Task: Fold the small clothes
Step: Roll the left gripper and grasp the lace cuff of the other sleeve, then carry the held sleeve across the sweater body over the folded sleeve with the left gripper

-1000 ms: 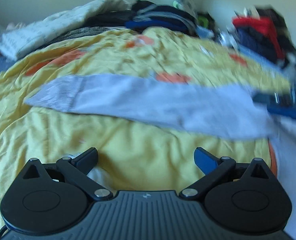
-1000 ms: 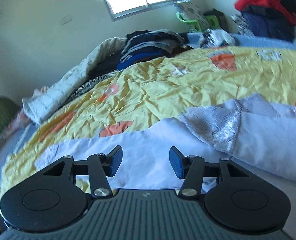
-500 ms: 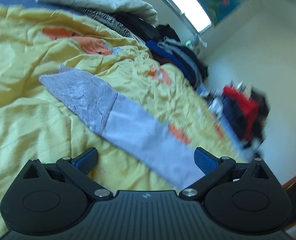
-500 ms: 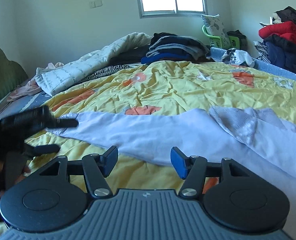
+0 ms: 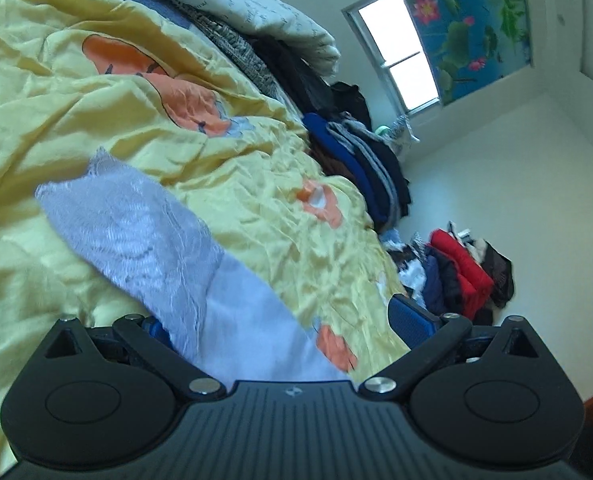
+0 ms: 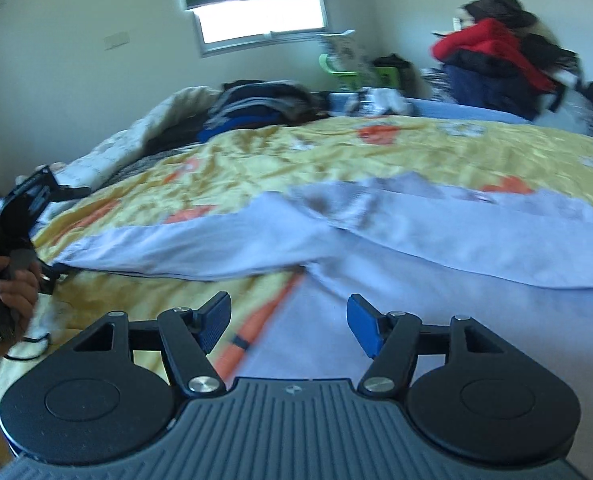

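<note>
Your pale lilac garment (image 6: 376,232) lies spread across the yellow quilt (image 6: 336,152) on the bed, one long lace-ended part running toward your left side and the rest bunched in front of your right hand, so it is laid out roughly flat, which gives you a broad surface to fold on. Your left tongs (image 5: 284,324) are spread wide and tilted over the lace-ended part (image 5: 136,232), whose cloth runs down between the two blue pads; the left pad is partly covered by the fabric, and nothing is pinched. That open stance suits taking the strip of cloth near its middle or edge, I judge, since the cloth already sits in the gap. Your right tongs (image 6: 288,324) are also spread and hold nothing, low over the main body of the garment with an orange stripe (image 6: 256,320) of the quilt showing just below the left pad. In the right view your left hand (image 6: 12,288) grips its handle at the far left, close to the end of the long part. The folded dark clothes (image 6: 264,108) and the red heap (image 6: 492,48) sit well apart at the back, away from the folding area. The fold itself looks not yet begun.
</note>
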`<state>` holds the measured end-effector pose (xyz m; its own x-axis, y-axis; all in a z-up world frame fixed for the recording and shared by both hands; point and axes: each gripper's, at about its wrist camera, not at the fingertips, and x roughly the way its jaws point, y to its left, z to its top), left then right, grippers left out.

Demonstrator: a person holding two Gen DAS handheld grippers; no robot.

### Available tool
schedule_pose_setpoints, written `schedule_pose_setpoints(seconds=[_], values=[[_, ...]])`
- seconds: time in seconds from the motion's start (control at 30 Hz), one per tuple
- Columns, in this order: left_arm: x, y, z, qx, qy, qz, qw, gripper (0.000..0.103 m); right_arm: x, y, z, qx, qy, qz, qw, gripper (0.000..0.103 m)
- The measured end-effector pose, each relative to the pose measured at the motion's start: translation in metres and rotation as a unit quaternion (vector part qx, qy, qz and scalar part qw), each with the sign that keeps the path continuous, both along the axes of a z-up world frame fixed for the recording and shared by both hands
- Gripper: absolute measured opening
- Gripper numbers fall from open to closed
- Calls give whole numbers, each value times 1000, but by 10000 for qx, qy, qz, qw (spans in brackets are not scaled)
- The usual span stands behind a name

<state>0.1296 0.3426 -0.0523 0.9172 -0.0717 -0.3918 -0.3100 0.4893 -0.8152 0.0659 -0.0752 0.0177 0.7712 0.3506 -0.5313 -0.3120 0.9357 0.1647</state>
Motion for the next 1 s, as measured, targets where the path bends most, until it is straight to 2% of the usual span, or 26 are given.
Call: schedule_pose_setpoints(seconds=[0.07, 0.1, 0.13, 0.17, 0.23, 0.27, 0.33, 0.43, 0.63, 0.77, 0.9, 1.0], values=[[3, 0, 1, 61, 127, 197, 9997, 95, -3, -17, -1, -35, 5, -242, 9997, 68], [5, 0, 0, 112, 211, 284, 9993, 85, -4, -26, -1, -46, 9, -383, 9993, 68], [6, 0, -1, 174, 313, 370, 9987, 69, -6, -35, -2, -60, 19, -536, 9985, 68], [8, 0, -3, 191, 387, 419, 9982, 61, -8, -43, -3, -67, 26, -691, 9976, 68], [9, 2, -8, 115, 448, 506, 9976, 37, -9, -58, -4, -44, 46, -955, 9954, 69], [9, 4, -11, 69, 479, 546, 9973, 32, -10, -67, -5, -22, 58, -1091, 9940, 68], [9, 5, -15, 93, 515, 564, 9970, 13, -14, -77, -6, -13, 55, -1216, 9926, 68], [7, 2, -16, 320, 593, 620, 9958, 7, -19, -90, -7, -54, 21, -1324, 9912, 69], [8, -24, 2, 1343, 692, 527, 9871, 6, -26, -101, -11, -421, -75, -1568, 9867, 68], [8, -52, 24, 2018, 492, 288, 9778, 6, -27, -112, -17, -463, -58, -1676, 9848, 68], [14, -85, 47, 2453, 206, -62, 9692, 6, -27, -121, -26, -388, 10, -1724, 9843, 68], [18, -115, 62, 2865, -5, -377, 9573, 7, -31, -126, -30, -293, 19, -1728, 9845, 68]])
